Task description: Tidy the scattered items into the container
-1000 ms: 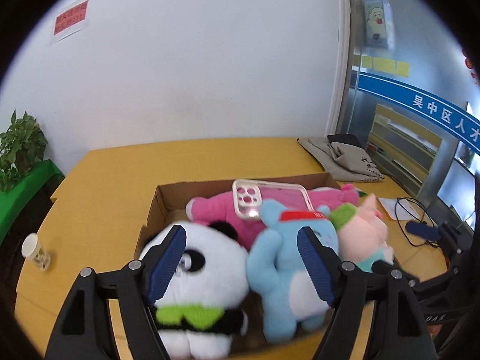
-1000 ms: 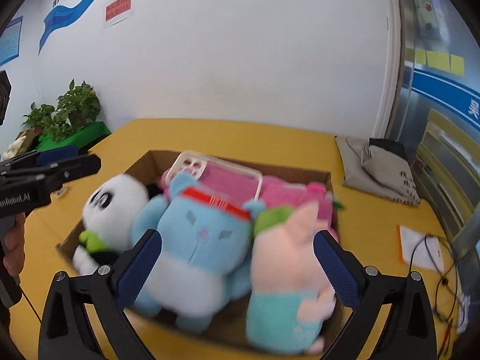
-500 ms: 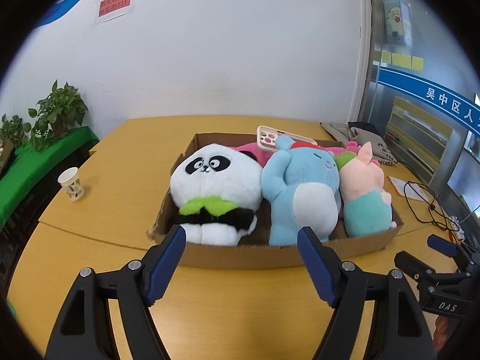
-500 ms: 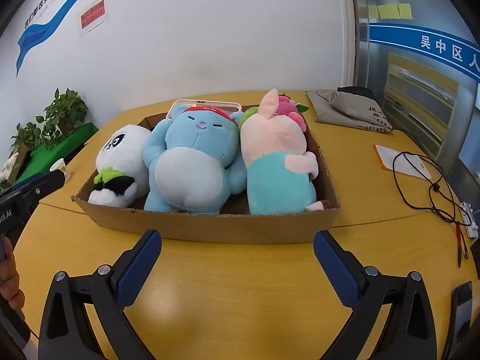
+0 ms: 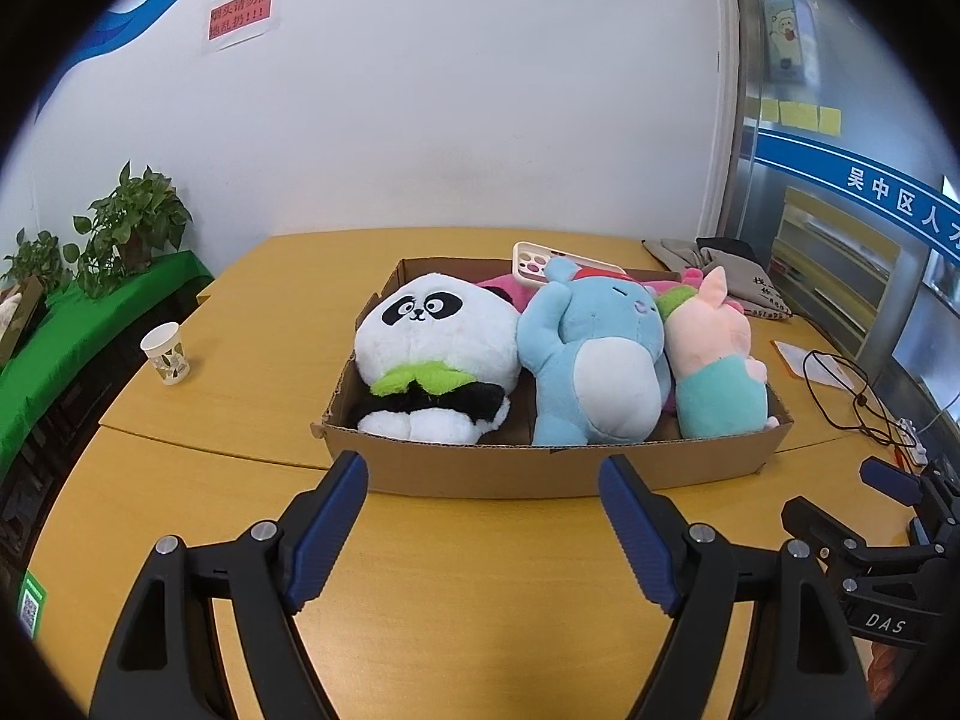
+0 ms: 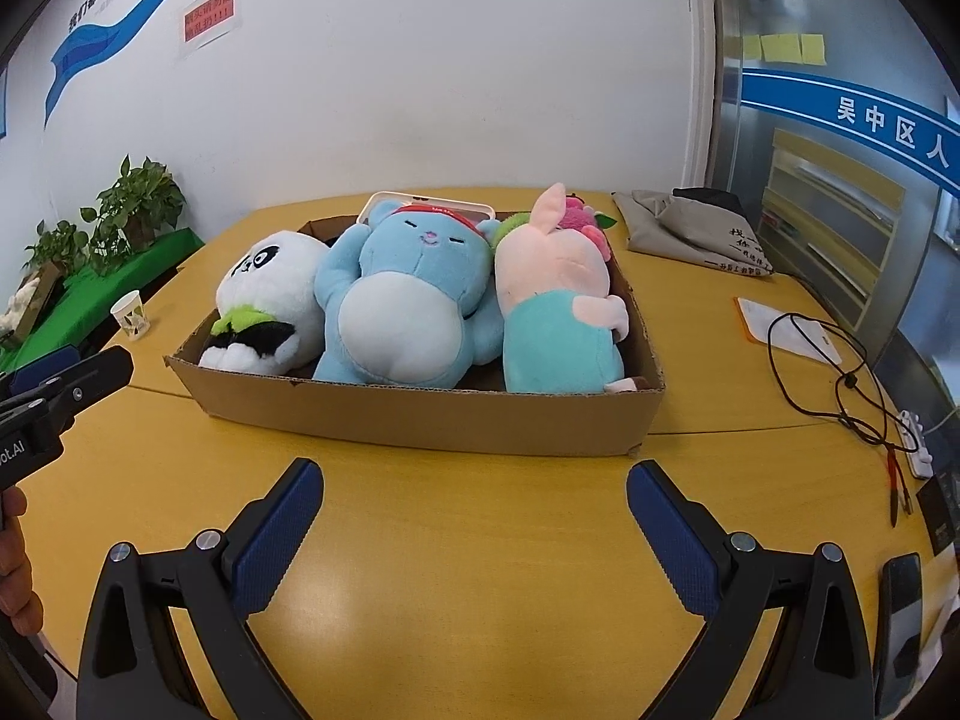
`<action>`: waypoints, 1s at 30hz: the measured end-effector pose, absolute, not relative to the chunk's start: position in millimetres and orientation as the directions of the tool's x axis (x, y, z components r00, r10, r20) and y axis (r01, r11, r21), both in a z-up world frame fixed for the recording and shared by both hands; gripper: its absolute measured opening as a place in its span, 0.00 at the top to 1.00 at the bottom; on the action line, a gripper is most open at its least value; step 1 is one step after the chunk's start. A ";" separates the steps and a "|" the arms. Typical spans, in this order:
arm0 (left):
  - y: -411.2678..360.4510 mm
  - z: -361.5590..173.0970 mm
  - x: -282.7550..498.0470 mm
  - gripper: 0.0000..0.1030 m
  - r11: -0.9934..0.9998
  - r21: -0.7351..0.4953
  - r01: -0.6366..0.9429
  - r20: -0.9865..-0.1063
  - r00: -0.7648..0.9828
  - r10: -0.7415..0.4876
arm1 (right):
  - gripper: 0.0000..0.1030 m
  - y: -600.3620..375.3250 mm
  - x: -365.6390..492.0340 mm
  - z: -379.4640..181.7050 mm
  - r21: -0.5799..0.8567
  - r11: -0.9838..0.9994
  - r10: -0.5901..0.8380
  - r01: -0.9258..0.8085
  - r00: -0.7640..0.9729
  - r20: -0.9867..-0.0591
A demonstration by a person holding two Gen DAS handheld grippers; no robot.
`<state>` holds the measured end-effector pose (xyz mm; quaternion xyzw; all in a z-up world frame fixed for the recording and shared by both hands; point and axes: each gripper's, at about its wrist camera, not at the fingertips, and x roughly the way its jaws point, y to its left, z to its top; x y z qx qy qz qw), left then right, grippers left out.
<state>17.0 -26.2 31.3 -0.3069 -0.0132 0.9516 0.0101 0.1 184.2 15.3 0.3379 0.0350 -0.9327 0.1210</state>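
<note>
A yellow worktop [image 5: 252, 396] carries an open cardboard box [image 5: 540, 471] near its middle. Inside, side by side, lie a panda plush [image 5: 438, 354], a blue plush [image 5: 591, 360] and a pink pig plush [image 5: 711, 360]. The left gripper [image 5: 483, 492] is empty, its fingers apart and widening; the right gripper [image 6: 474, 498] is spread and empty. Both hover just before the box.

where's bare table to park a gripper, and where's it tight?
Free: the bare table between both open grippers and the cardboard box's near wall; also the stretch between box and paper cup. Tight: inside the box, where panda, blue plush and pink plush sit packed side by side; the right side, with black cable.
</note>
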 end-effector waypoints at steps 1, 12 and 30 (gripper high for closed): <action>-25.6 31.7 17.6 0.23 -0.999 -0.031 -0.012 -0.582 -0.812 0.028 | 0.00 184.8 1.0 15.8 0.015 -0.969 -0.200 0.248 -0.743 -0.638; -23.2 27.9 17.3 0.23 -0.999 -0.041 -0.018 -0.596 -0.802 0.039 | 0.00 184.9 1.1 14.3 0.019 -0.971 -0.195 0.239 -0.741 -0.643; -20.0 21.6 11.4 0.23 -0.999 -0.029 -0.016 -0.609 -0.793 0.030 | 0.00 182.4 -5.1 7.5 0.014 -0.973 -0.184 0.232 -0.730 -0.658</action>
